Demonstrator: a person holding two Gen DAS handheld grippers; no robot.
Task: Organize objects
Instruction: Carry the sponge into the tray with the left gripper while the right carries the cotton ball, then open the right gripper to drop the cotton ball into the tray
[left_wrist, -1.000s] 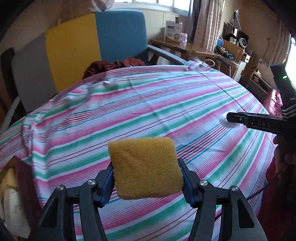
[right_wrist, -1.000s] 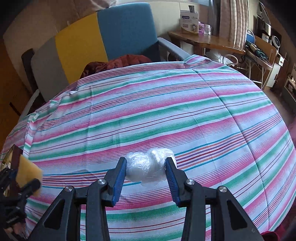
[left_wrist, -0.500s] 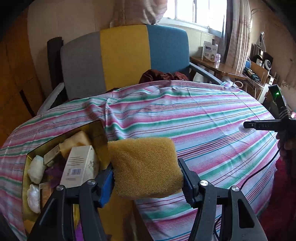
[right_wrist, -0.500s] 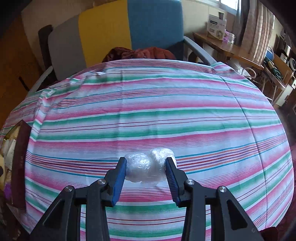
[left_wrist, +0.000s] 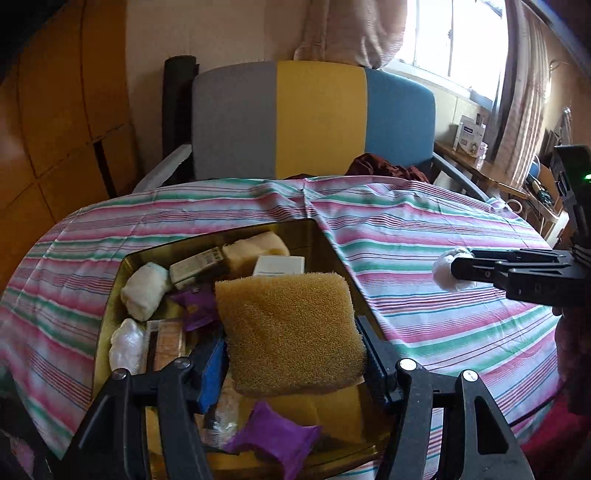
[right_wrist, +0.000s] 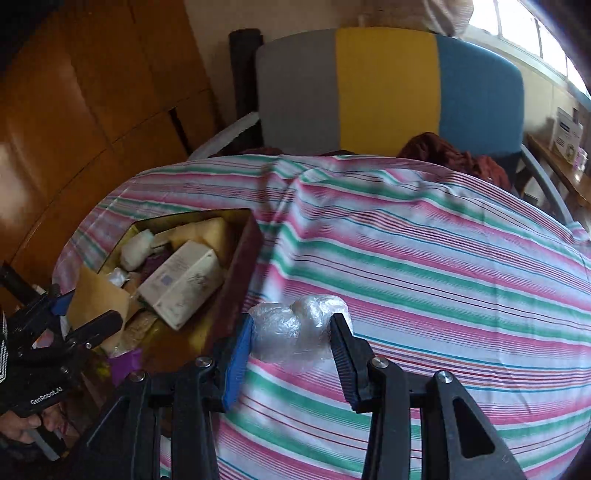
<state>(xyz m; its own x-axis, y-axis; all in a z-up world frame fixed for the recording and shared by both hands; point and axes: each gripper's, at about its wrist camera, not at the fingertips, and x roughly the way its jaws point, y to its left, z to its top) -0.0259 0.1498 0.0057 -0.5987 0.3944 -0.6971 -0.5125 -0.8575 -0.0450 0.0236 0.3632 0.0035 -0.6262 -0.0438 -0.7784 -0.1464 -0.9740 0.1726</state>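
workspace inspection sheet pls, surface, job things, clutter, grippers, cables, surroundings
surface: striped cloth covers the table, creased.
job's things: yellow sponge and clear plastic wad, both held; gold tin open on the cloth.
clutter: tin holds white box, purple packets, wrapped white bundles.
grippers: left gripper clamps the sponge over the tin; right gripper clamps the wad over the cloth, right of the tin.
cables: thin dark cable at the cloth's right edge.
surroundings: grey, yellow and blue chair, wooden panels, window.
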